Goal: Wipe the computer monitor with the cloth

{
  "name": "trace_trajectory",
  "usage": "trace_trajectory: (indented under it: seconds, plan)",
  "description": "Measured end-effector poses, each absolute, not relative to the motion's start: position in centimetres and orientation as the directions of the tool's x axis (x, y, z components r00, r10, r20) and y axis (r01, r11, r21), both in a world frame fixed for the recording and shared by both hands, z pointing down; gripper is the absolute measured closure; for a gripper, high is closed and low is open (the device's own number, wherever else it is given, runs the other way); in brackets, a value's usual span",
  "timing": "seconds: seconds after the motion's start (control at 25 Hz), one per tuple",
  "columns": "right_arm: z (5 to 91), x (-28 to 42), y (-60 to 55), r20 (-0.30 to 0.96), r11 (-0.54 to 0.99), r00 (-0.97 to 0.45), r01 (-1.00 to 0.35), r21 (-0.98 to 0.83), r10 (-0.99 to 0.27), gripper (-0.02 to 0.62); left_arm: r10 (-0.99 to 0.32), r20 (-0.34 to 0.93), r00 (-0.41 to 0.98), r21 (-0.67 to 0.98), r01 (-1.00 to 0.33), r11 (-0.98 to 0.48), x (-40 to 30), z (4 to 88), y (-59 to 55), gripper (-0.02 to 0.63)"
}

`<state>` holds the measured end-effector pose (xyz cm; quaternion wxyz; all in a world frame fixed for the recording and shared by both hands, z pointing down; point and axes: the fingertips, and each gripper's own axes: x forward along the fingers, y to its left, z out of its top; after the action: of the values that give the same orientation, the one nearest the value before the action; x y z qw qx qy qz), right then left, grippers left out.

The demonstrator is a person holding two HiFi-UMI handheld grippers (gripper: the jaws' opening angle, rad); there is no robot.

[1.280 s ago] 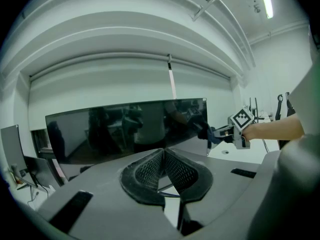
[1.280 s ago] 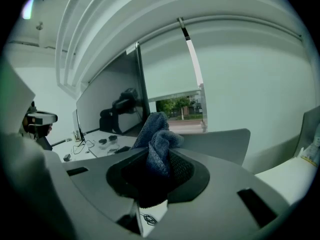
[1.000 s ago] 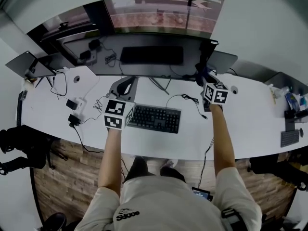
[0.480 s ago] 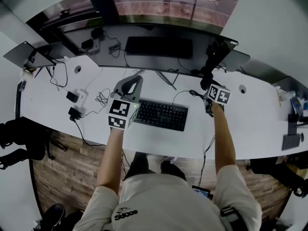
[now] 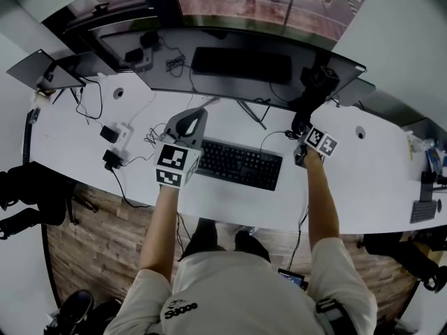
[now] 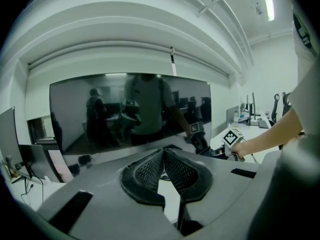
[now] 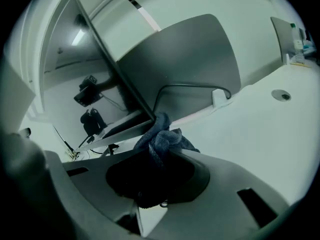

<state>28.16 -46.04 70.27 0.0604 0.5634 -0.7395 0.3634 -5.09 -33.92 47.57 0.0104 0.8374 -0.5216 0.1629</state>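
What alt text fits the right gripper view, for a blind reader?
The right gripper is shut on a bunched blue cloth, whose tip is at the bottom corner of the monitor, seen almost edge-on. A white desk stretches to the right.

A black keyboard (image 5: pixel 241 164) lies on the white desk (image 5: pixel 363 187) near cables (image 5: pixel 150 139).

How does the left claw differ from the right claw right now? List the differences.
1. The left claw is shut on nothing; the right claw is shut on the blue cloth.
2. The left claw hangs by the left end of the keyboard, back from the monitor; the right claw has its cloth at the monitor's lower right corner.
Shared: both point toward the monitor, and both are closed.
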Motion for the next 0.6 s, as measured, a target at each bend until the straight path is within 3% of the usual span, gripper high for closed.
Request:
trace_trajectory:
  seconds: [0.6]
  plan:
    - [69.3,18.9,-46.7,0.536,0.177,-0.318,-0.938,-0.299,-0.782,0.515,-0.908,0.273,0.318,-0.129,-0.923,-0.363,-13.4,47.3,-33.4,0.588]
